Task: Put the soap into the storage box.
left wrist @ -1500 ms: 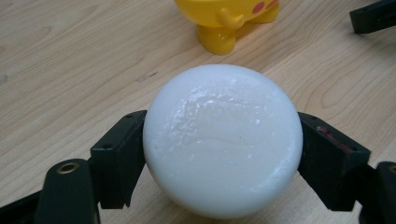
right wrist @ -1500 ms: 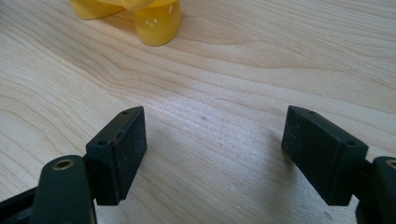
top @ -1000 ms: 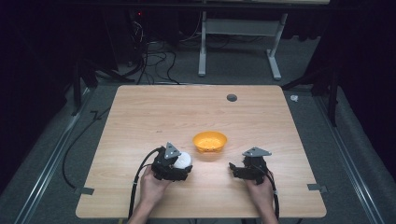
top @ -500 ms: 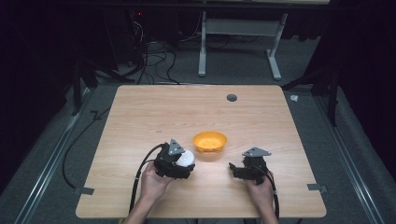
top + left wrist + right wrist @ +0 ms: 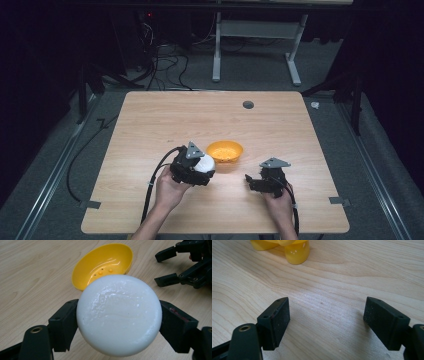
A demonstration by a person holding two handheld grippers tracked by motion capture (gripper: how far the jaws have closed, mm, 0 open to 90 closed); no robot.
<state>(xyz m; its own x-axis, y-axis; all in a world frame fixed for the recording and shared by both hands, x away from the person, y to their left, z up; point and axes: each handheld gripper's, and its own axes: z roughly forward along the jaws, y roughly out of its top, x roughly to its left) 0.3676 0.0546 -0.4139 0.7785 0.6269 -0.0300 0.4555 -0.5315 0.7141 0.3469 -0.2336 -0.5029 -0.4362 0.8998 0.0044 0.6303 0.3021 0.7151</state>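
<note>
Between the pads of the left gripper [image 5: 117,322] sits a white ball [image 5: 119,315], smooth, slightly glossy and round, clamped on both sides by the flat black jaws. Just beyond it lies a yellow bowl [image 5: 105,263], shiny plastic with small bumps inside, resting on the pale wood-grain table [image 5: 280,120]. Off to that gripper's right, the right gripper [image 5: 325,315] is spread wide with nothing between its matte, grainy pads, low over the tabletop. Each hand grips its tool from behind, forearms entering from the near edge; the left hand [image 5: 167,192] angles toward the bowl.
</note>
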